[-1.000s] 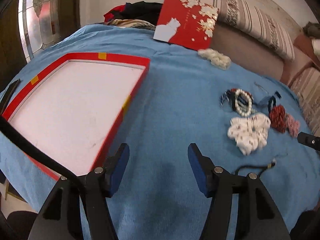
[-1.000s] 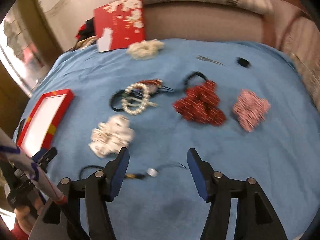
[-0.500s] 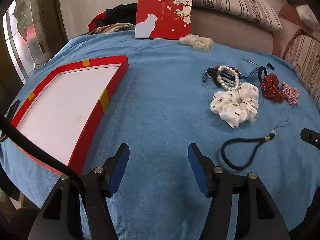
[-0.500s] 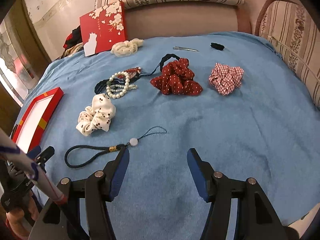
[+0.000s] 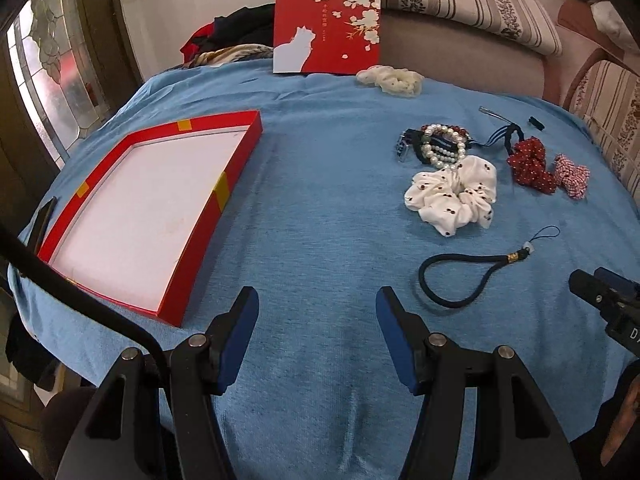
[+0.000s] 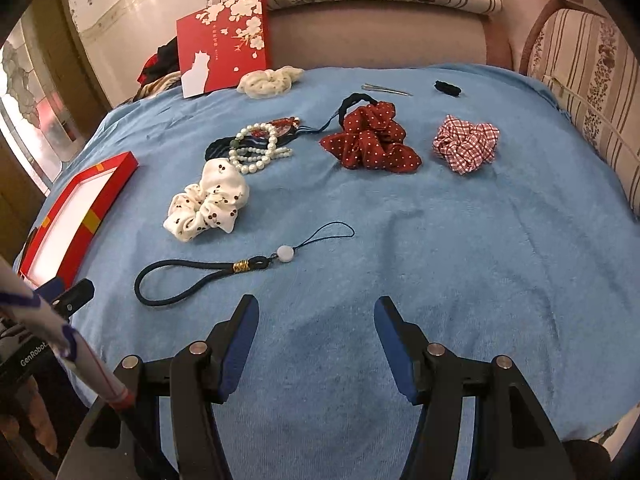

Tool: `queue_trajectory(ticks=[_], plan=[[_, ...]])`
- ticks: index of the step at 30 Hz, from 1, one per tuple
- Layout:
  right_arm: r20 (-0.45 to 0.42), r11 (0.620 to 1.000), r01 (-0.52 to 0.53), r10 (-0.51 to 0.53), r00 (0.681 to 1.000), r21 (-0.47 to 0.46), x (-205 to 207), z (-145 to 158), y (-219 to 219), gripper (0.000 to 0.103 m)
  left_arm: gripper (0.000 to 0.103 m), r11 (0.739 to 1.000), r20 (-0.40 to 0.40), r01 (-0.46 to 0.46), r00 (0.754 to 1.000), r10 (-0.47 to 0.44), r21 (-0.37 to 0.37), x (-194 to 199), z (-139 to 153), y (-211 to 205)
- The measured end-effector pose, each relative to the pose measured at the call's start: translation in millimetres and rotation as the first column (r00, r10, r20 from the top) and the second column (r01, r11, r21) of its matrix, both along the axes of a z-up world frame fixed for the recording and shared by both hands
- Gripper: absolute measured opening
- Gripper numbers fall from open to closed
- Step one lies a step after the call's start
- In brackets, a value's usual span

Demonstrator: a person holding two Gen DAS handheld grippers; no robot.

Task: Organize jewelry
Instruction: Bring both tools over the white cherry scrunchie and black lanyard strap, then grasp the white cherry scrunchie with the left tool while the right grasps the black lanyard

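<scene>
An open red box tray (image 5: 236,164) with a white floor lies on the blue cloth at left; it also shows in the right wrist view (image 6: 100,200). To its right lie a pearl bracelet (image 6: 260,148) on dark bands, a white cherry scrunchie (image 6: 208,204), a red dotted scrunchie (image 6: 372,140), a checked scrunchie (image 6: 466,144) and a black cord strap (image 6: 188,280) with a white bead. My left gripper (image 5: 316,316) is open and empty above bare cloth near the tray's front corner. My right gripper (image 6: 316,320) is open and empty, just right of the strap.
A red box lid (image 5: 326,28) with a white cat leans on the striped sofa at the back. A cream scrunchie (image 6: 268,80), a metal hair clip (image 6: 386,90) and a small black band (image 6: 448,88) lie near the far edge. Clothes are piled at back left.
Both grippers have pulled back and risen from the cloth, so more of the table shows. The objects have not moved. Both grippers stay open.
</scene>
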State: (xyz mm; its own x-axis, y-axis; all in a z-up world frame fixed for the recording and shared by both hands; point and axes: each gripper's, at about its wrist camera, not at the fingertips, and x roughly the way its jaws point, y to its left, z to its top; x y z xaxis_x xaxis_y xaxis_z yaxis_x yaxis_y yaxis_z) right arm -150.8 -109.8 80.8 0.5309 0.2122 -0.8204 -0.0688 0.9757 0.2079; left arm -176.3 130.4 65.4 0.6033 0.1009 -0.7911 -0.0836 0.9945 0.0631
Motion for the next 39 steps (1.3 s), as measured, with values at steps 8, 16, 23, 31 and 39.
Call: queue_trajectory(ticks=[8, 16, 23, 31, 39], plan=[[-0.009, 1.0, -0.003, 0.003, 1.0, 0.025, -3.2, -0.4, 3.5, 0.065, 0.06, 1.0, -0.016, 0.017, 1.0, -0.017, 0.009, -2.5, -2.7, -6.3], [-0.017, 0.999, -0.012, 0.013, 1.0, 0.034, -3.6, -3.1, 8.9, 0.065, 0.06, 1.0, -0.045, -0.001, 0.999, 0.001, -0.015, 2.5, -10.4, 0.9], [-0.021, 0.998, -0.046, 0.047, 0.999, 0.05, 0.1, -4.9, 17.1, 0.065, 0.06, 0.999, -0.06, -0.021, 0.998, 0.019, -0.033, 11.1, -13.1, 9.9], [-0.041, 0.985, -0.089, 0.096, 0.995, 0.145, 25.7, -12.0, 33.2, 0.065, 0.064, 0.988, -0.047, -0.009, 0.999, 0.002, -0.152, 52.0, 4.9, 28.5], [-0.074, 0.987, -0.058, 0.069, 0.995, 0.151, 51.0, -27.4, 52.5, 0.065, 0.065, 0.947, -0.086, 0.107, 0.986, -0.139, -0.303, 120.9, 2.7, 7.1]])
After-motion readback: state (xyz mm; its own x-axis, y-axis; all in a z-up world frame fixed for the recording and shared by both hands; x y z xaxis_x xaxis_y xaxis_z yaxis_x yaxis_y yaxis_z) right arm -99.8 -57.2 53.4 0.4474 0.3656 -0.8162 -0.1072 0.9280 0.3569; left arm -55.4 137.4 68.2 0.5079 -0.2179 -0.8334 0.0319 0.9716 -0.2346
